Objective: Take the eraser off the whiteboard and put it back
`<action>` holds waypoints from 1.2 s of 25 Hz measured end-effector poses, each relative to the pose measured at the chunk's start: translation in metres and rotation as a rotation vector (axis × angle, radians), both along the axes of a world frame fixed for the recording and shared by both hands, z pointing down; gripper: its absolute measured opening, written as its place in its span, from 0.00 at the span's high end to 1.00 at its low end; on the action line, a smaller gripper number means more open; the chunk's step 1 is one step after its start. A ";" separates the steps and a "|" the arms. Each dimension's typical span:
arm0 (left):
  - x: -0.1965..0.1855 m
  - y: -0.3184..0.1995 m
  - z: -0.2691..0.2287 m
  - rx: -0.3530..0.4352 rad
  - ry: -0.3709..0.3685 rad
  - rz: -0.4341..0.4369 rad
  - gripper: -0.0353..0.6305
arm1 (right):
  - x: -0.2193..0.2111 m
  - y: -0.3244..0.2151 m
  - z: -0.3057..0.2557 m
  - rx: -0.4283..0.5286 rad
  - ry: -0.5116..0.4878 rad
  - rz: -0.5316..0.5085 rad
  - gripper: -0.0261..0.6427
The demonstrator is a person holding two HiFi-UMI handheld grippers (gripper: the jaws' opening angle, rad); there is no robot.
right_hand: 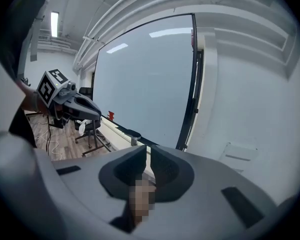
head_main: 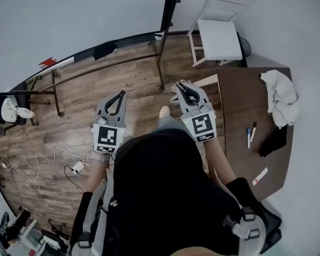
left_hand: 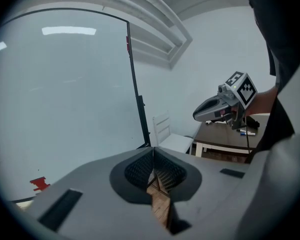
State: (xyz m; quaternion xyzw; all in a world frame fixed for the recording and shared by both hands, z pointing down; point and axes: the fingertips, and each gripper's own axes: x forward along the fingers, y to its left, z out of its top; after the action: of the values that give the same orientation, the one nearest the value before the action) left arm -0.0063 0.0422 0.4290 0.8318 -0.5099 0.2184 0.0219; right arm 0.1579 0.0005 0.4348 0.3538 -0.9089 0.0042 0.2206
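The left gripper [head_main: 121, 94] and right gripper [head_main: 181, 85] are hovering side by side, pointing at the far whiteboard [head_main: 69, 20], both with jaws together, empty.

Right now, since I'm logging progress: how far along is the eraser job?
Done: nothing visible yet. In hand: nothing; the left gripper and right gripper are both shut and empty, held out toward the whiteboard. To do: everything, taking the dark thing on the ledge, likely the eraser, off and putting it back.
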 end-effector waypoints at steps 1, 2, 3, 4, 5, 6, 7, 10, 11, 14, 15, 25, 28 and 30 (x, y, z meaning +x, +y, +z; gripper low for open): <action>0.006 -0.008 0.001 -0.003 -0.006 -0.013 0.93 | 0.005 -0.008 0.002 -0.008 0.000 -0.018 0.91; 0.011 -0.015 0.003 -0.005 -0.015 -0.026 0.93 | 0.009 -0.016 0.004 -0.015 0.000 -0.035 0.91; 0.016 -0.022 0.004 -0.007 -0.028 -0.039 0.93 | 0.014 -0.023 0.006 -0.021 -0.002 -0.048 0.91; 0.020 -0.029 0.005 -0.009 -0.043 -0.050 0.93 | 0.018 -0.030 0.007 -0.028 -0.005 -0.059 0.91; 0.024 -0.035 0.007 -0.012 -0.062 -0.060 0.93 | 0.022 -0.037 0.008 -0.035 -0.009 -0.068 0.91; 0.027 -0.041 0.009 -0.015 -0.082 -0.070 0.93 | 0.027 -0.043 0.010 -0.040 -0.014 -0.073 0.91; 0.029 -0.046 0.011 -0.017 -0.100 -0.080 0.93 | 0.031 -0.049 0.011 -0.044 -0.017 -0.076 0.91; 0.029 -0.062 0.015 -0.023 -0.128 -0.109 0.93 | 0.041 -0.066 0.013 -0.047 -0.025 -0.078 0.91; 0.029 -0.065 0.017 -0.027 -0.139 -0.119 0.93 | 0.043 -0.070 0.012 -0.048 -0.029 -0.076 0.91; 0.023 -0.074 0.025 -0.040 -0.205 -0.150 0.93 | 0.051 -0.080 0.010 -0.052 -0.038 -0.066 0.91; 0.021 -0.078 0.027 -0.040 -0.227 -0.156 0.93 | 0.053 -0.083 0.010 -0.052 -0.037 -0.064 0.91; -0.014 -0.120 0.069 -0.086 -0.318 -0.168 0.93 | 0.058 -0.106 0.016 -0.067 0.009 -0.004 0.91; -0.031 -0.131 0.087 -0.110 -0.338 -0.165 0.91 | 0.053 -0.112 0.016 -0.073 0.024 0.021 0.91; -0.043 -0.139 0.097 -0.123 -0.355 -0.166 0.88 | 0.049 -0.117 0.017 -0.076 0.033 0.038 0.91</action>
State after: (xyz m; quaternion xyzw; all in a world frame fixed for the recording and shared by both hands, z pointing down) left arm -0.0495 -0.0965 0.5265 0.7324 -0.5585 0.3895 0.0004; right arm 0.2072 -0.1161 0.4518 0.3622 -0.8975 0.0371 0.2489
